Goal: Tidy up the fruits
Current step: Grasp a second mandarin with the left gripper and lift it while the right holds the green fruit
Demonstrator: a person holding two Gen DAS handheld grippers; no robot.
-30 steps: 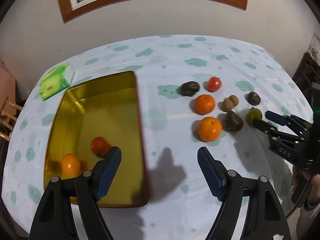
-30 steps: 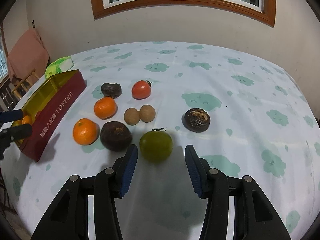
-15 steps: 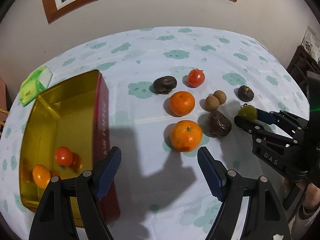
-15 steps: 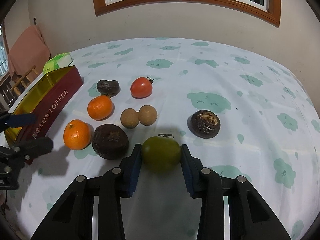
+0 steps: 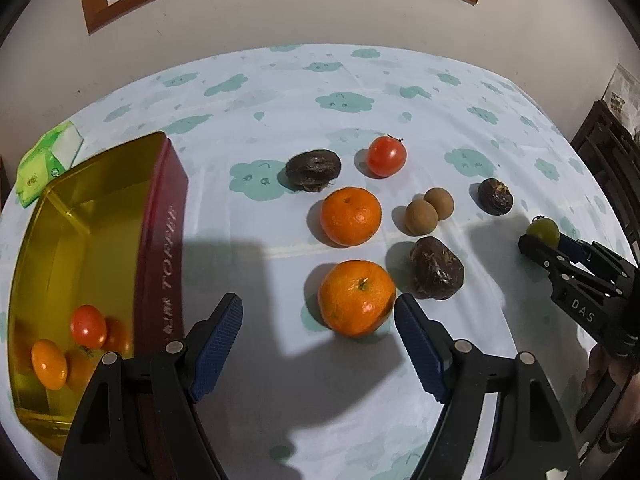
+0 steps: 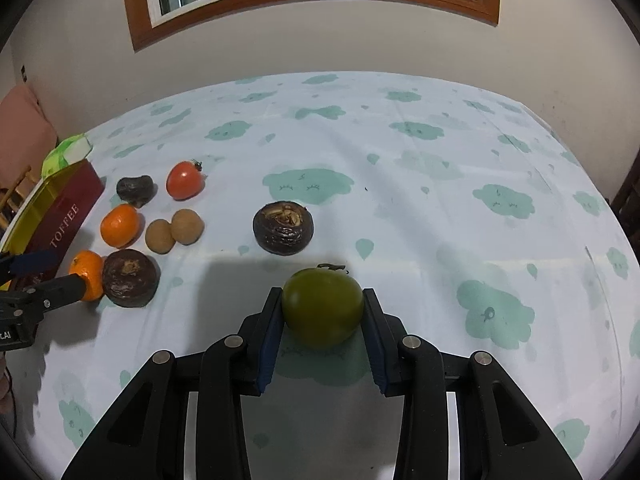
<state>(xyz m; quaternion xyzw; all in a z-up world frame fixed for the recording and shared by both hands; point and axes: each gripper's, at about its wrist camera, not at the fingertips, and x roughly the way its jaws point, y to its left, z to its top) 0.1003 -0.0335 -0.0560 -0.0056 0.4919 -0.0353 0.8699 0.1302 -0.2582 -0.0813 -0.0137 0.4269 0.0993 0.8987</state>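
Right gripper: the black two-finger right gripper with blue pads has its jaws clamped on one round green tomato, a pad pressed to each side, low over the counter's cloud-print white cloth.
Left gripper: the black left gripper with blue pads has its jaws apart, nothing held; its right-hand pad sits just beside the near orange.
Oranges on the counter: two round orange mandarins, the near orange between the left jaws' tips and the far orange just behind it.
Red tomatoes on the counter: one, at the far end of the group.
Dark wrinkled fruits: three (brown-black, rough-skinned).
Small tan round fruits: two, touching.
Tin: one gold-lined rectangular toffee tin with dark red sides, left of the fruit group.
In the tin: one red tomato and one orange mandarin (reflections in the wall beside them).
Green packet: one, behind the tin.
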